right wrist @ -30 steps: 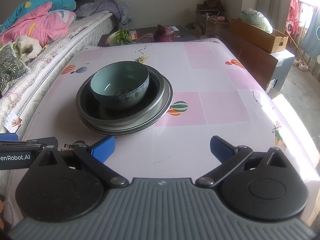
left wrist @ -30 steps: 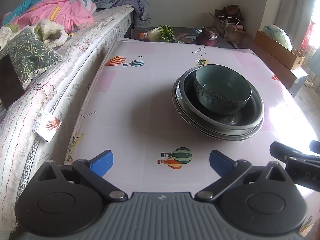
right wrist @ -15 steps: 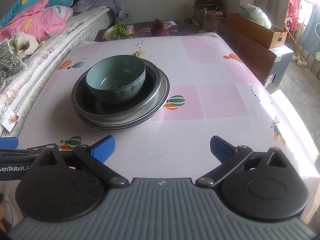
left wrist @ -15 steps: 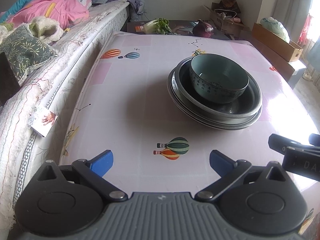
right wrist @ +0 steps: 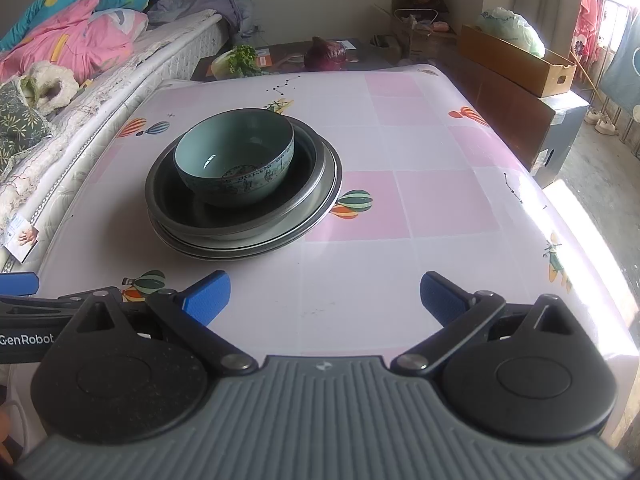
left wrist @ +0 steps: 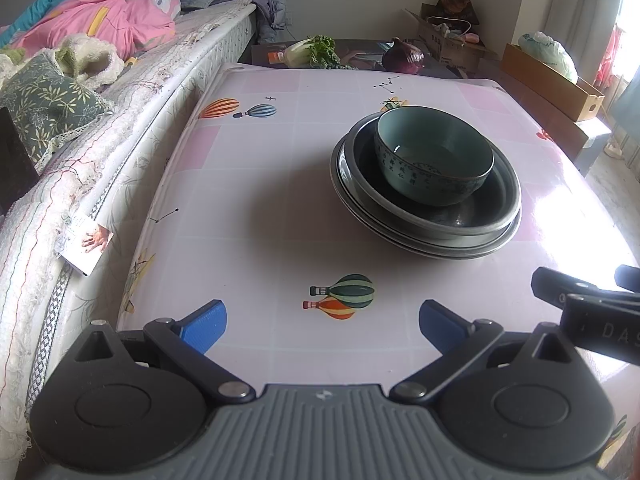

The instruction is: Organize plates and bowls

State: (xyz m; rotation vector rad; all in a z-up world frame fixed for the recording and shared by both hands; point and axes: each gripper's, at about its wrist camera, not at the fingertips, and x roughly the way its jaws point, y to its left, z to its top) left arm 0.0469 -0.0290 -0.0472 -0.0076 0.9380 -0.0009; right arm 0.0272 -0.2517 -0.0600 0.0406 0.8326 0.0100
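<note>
Left wrist view: teal bowl [left wrist: 434, 156] sits upright inside a stack of grey metal plates [left wrist: 428, 216], the whole pile on the desk [left wrist: 248, 184] right of centre, beyond the balloon print [left wrist: 340, 297]. Left claw [left wrist: 322, 325] spread wide, blue pads apart, holding nothing, touching nothing, well short of the stack. Part of the right claw's black frame shows at the right edge, near the stack's front. Right wrist view: same stack [right wrist: 244, 216] lies left of centre, bowl [right wrist: 236, 156] nested in the top plate, its glazed inside catching light. Right claw [right wrist: 325, 293] also spread, empty, clear of the stack and above bare desk [right wrist: 400, 280]. Judgement: bowl looks ceramic, so stiff, fairly heavy, glaze slippery, chips if knocked on metal; best pinched across the rim wall, one pad inside and one out. Plates look thin, rigid, light and slick; take them at the raised outer lip.
</note>
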